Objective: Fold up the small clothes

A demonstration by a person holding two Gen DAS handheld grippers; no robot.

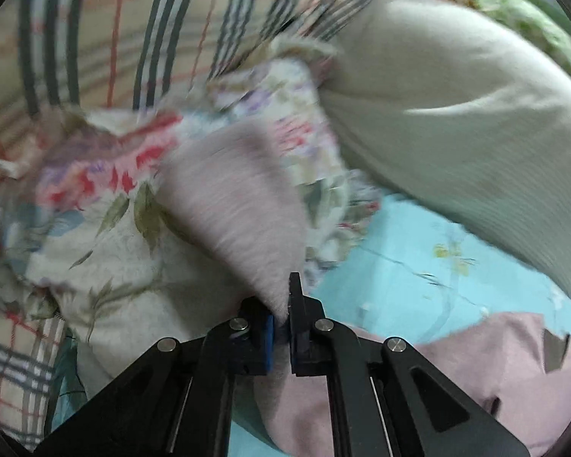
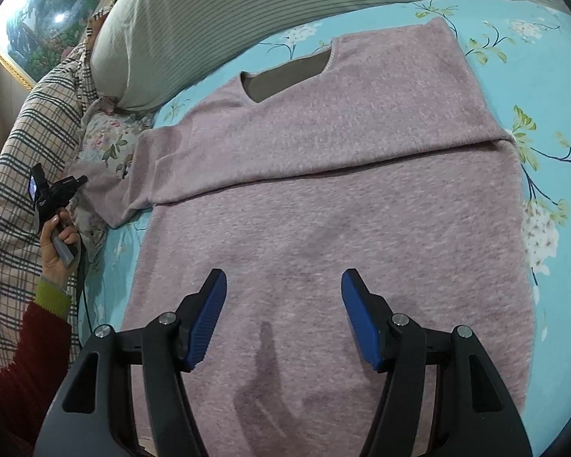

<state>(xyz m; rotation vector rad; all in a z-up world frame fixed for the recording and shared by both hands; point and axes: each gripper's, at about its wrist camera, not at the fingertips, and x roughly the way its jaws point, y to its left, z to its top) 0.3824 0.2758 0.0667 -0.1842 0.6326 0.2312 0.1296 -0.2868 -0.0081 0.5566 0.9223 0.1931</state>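
Right wrist view: fuzzy mauve knit sweater (image 2: 323, 198) flat on floral turquoise bedsheet (image 2: 544, 87), right gripper (image 2: 283, 316) wide open, empty above its hem, left gripper (image 1: 281, 320) clamped on its sleeve (image 1: 240, 190) beside ribbed cream pillow (image 2: 194, 26); judge: carry sleeve straight across chest, keeping it taut.

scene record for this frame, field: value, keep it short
garment: pink sweater, flat on the floral sheet, one sleeve already folded across the body
left gripper: shut on the sleeve cuff, off the sweater's left side
right gripper: open, empty, above the lower body of the sweater
nearby: ribbed pillow, plaid blanket
image quality: left wrist view motion-blurred
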